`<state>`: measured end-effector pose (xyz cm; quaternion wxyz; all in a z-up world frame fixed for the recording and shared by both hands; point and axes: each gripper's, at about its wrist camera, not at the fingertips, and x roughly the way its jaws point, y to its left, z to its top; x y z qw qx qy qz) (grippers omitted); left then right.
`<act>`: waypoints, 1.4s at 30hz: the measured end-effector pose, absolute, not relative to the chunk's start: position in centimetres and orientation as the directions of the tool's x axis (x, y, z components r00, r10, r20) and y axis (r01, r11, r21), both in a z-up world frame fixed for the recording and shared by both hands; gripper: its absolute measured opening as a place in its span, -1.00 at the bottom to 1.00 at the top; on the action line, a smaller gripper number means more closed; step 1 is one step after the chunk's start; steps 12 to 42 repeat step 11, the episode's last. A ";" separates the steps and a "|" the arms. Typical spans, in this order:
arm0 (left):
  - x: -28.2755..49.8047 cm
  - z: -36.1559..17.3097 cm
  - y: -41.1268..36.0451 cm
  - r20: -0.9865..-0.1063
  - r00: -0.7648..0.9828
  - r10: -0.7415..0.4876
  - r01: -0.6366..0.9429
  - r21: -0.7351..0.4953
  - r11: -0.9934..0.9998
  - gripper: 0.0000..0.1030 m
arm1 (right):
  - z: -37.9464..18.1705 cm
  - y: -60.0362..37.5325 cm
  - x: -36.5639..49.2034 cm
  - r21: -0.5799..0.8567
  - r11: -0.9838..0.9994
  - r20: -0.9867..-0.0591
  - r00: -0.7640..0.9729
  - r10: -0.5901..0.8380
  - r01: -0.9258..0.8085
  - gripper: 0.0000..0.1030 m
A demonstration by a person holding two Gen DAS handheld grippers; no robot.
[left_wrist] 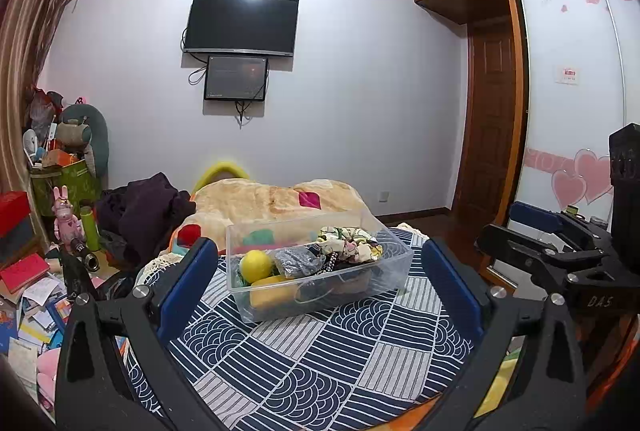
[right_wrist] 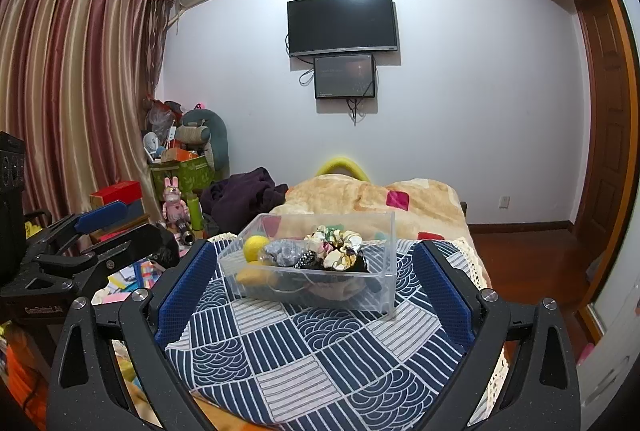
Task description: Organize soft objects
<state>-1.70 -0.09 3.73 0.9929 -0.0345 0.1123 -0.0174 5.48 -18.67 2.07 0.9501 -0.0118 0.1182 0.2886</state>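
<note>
A clear plastic bin [left_wrist: 396,265] stands on a navy and white patterned cloth [left_wrist: 320,363] and also shows in the right wrist view [right_wrist: 384,291]. It holds a yellow ball [left_wrist: 256,265] [right_wrist: 256,248], a yellow sponge [left_wrist: 274,295], a grey cloth [left_wrist: 296,263] [right_wrist: 282,253], floral scrunchies [left_wrist: 352,245] [right_wrist: 336,249] and dark items. My left gripper [left_wrist: 320,279] is open and empty, a short way in front of the bin. My right gripper [right_wrist: 316,279] is open and empty, also in front of it. Each gripper shows at the edge of the other's view, the right one [left_wrist: 560,247] and the left one [right_wrist: 92,231].
A beige blanket [left_wrist: 272,199] and dark clothes [left_wrist: 144,215] lie behind the bin. Cluttered boxes, books and toys [left_wrist: 48,263] fill the left side. A wardrobe [left_wrist: 572,91] and a wooden door [left_wrist: 490,119] are to the right. A TV [left_wrist: 240,25] hangs on the wall.
</note>
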 end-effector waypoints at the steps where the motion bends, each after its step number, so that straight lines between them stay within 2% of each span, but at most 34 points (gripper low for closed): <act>1: -1.7 3.7 -0.1 -0.222 0.974 -0.042 0.026 -0.072 0.997 1.00 | 2.1 -18.6 5.4 0.046 0.833 -0.233 0.805 0.546 -0.552 0.91; 42: -1.7 3.4 -0.5 -0.233 0.971 -0.048 0.028 -0.087 0.996 1.00 | 1.8 -18.5 5.0 0.044 0.832 -0.235 0.804 0.547 -0.553 0.94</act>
